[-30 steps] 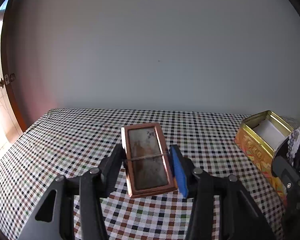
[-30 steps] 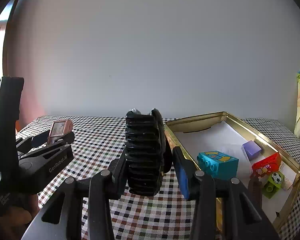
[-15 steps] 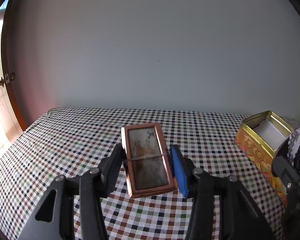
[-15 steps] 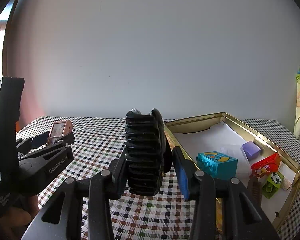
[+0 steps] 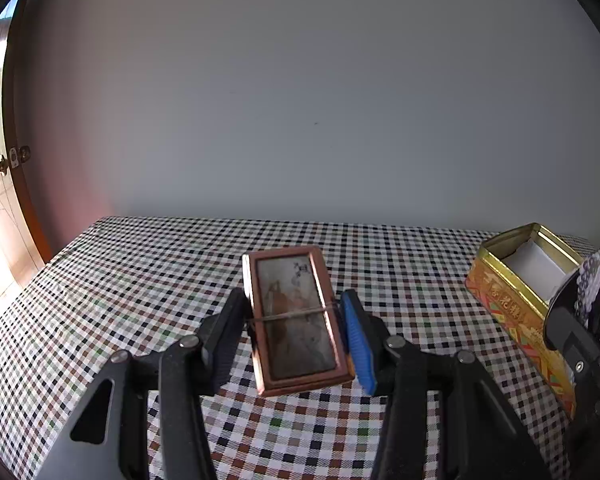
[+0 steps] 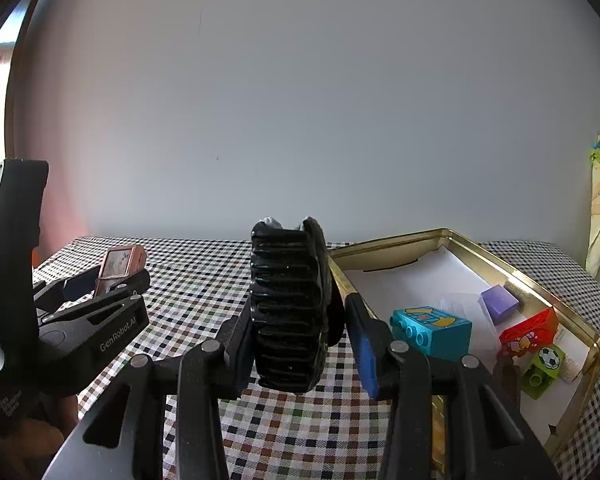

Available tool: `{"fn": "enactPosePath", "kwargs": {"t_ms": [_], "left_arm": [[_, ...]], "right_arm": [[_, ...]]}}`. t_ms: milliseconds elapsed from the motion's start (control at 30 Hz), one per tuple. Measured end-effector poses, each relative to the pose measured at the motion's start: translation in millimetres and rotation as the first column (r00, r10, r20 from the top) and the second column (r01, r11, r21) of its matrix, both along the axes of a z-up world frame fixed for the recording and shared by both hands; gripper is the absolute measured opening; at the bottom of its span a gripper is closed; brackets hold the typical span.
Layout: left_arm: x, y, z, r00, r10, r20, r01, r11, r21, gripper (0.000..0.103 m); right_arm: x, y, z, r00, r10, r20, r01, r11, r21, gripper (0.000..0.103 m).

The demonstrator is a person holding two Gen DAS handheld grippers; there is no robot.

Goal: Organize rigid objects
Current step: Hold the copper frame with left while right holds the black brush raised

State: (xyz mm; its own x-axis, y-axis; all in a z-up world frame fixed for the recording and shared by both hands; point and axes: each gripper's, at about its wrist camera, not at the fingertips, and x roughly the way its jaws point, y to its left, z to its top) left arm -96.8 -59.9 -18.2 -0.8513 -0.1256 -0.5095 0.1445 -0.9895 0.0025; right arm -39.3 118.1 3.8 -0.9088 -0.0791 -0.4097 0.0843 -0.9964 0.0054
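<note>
My left gripper [image 5: 296, 320] is shut on a flat copper-brown framed case [image 5: 296, 320] with a picture on its face, held above the checked tablecloth [image 5: 140, 280]. It also shows at the left of the right wrist view [image 6: 118, 266]. My right gripper [image 6: 300, 320] is shut on a black ribbed wheel-like toy [image 6: 288, 304], held upright just left of the open gold tin [image 6: 452, 236]. The tin also shows in the left wrist view [image 5: 512, 304].
Inside the tin lie a teal block [image 6: 432, 330], a purple block [image 6: 499, 303], a red block [image 6: 530, 330] and a green block with a football print [image 6: 544, 364] on white paper. A grey wall stands behind the table. A door [image 5: 4, 200] is at far left.
</note>
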Motion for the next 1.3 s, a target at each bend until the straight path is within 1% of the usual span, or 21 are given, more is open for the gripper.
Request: {"fn": "enactPosePath", "kwargs": {"t_ms": [967,1300], "left_arm": [[-0.6,3.4,2.2,1.000,0.000,0.007,0.000,1.000,0.002,0.048],[-0.8,5.7,2.9,1.000,-0.001,-0.002,0.001,1.000,0.008,0.048]], "right_arm": [[-2.9,2.9,-0.1,1.000,-0.001,0.002,0.001,1.000,0.000,0.045],[-2.3,2.3,0.0,1.000,-0.003,-0.003,0.003,1.000,0.000,0.045]]}}
